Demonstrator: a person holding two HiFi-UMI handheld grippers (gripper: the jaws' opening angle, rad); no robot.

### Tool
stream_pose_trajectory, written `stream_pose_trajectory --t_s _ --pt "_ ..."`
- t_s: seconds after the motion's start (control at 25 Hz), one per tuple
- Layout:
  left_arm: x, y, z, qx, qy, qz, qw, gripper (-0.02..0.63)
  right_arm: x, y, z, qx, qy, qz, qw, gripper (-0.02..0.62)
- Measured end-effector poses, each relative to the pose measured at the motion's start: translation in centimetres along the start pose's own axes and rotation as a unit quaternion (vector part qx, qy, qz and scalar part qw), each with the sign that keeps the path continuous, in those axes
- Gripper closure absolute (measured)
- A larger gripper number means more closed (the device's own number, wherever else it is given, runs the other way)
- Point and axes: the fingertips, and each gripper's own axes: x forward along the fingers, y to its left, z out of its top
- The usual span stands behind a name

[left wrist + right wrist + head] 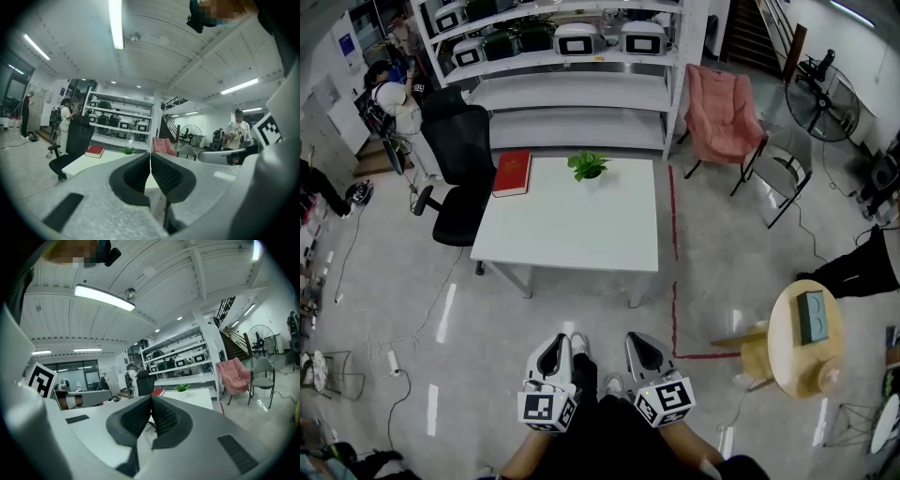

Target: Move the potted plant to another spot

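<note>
In the head view, the potted plant [588, 166] stands at the far edge of the white table [572, 234], near the middle of that edge, with a red book [512, 172] at the far left corner. Your left gripper [555, 349] and right gripper [641, 347] hang low in front of you, well short of the table's near edge. The whole tabletop lies between you and the pot. If you lean across from this side, you are likely to catch the leaves instead of the pot, or tip it toward the shelves behind. The black office chair [459, 169] crowds the left side, so going round that way risks a bump.

In the left gripper view, the jaws are pressed together with nothing between them. The plant [128, 150] shows small and distant beyond the tips. Arrive clenched like this and you will knock the pot rather than take it.

In the right gripper view, the jaws are likewise closed on nothing, with the plant [182, 387] far off on the tabletop. Spread whichever tool you use before it nears the pot, and grip the pot itself, since the foliage will probably give way.
</note>
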Motion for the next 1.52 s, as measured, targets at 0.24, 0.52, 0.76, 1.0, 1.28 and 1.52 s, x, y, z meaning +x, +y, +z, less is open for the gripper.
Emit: stream_pose_trajectory --t_s 0.24,0.52,0.76,1.0,1.28,1.52 --pt "3.3 1.9 -0.1 -0.008 0.007 -0.009 0.9999 0.584 3.6 -0.6 0.0 0.000 0.006 -0.004 1.000 0.584" --pt "9.1 4.9 1.4 -0.010 -0.001 -0.023 0.9997 0.584 9.1 -2.2 0.7 -0.003 0.008 -0.009 1.000 0.583" --pt "14.5 9.0 2.1 -0.019 0.003 -0.032 0.9993 0.584 15.2 -3.7 2.0 -0.006 0.007 -0.023 1.000 0.583" --pt "19.6 13.3 3.3 -0.023 0.007 -0.048 0.9985 0.584 21.7 -4.9 3.3 -0.012 0.007 -0.044 0.999 0.584" --pt "24.4 17.6 5.0 -0.013 0.013 -0.082 0.9965 0.584 28.3 -5.0 4.5 -0.015 0.008 -0.066 0.998 0.583" --pt "27.2 20.0 5.6 -0.010 0.020 -0.094 0.9953 0.584 31.9 -5.7 5.3 -0.013 0.008 -0.085 0.996 0.583"
